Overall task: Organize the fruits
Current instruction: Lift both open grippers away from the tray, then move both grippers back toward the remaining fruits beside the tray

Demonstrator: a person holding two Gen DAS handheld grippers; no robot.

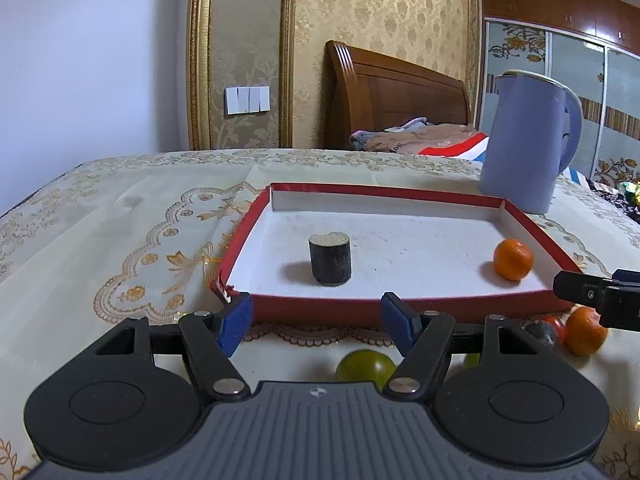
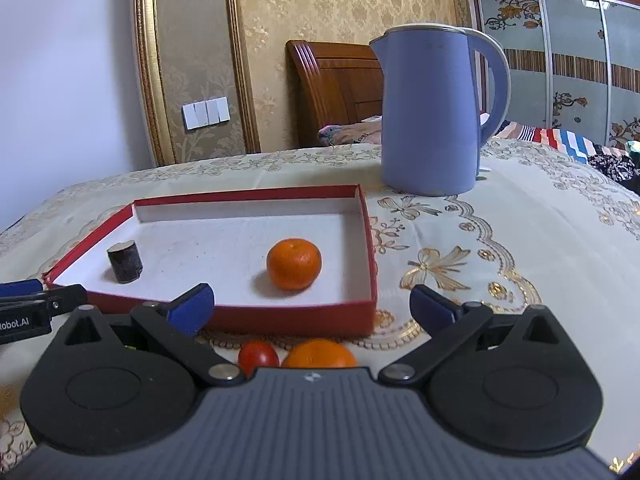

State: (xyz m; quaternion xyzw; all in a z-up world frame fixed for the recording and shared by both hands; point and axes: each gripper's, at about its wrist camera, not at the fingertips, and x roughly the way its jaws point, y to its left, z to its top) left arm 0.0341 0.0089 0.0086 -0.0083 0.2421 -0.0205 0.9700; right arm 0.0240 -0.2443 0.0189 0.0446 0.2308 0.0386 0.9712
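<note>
A shallow red box (image 1: 316, 307) (image 2: 288, 318) with a white floor holds a dark cylinder (image 1: 330, 258) (image 2: 125, 261) and an orange (image 1: 513, 259) (image 2: 294, 263). In front of the box on the tablecloth lie a green fruit (image 1: 365, 365), another orange (image 1: 585, 330) (image 2: 319, 354), a small red fruit (image 2: 258, 356) and a dark round fruit (image 1: 542, 333). My left gripper (image 1: 316, 326) is open and empty just before the box's near wall, above the green fruit. My right gripper (image 2: 312, 308) is open and empty at the box's near right corner, above the red fruit and the orange.
A blue electric kettle (image 1: 528, 144) (image 2: 434, 112) stands behind the box at the right. The table's far edge (image 1: 240, 152) borders a wall and a wooden headboard (image 1: 396, 92). Open tablecloth lies left of the box (image 1: 120, 240) and right of it (image 2: 500, 248).
</note>
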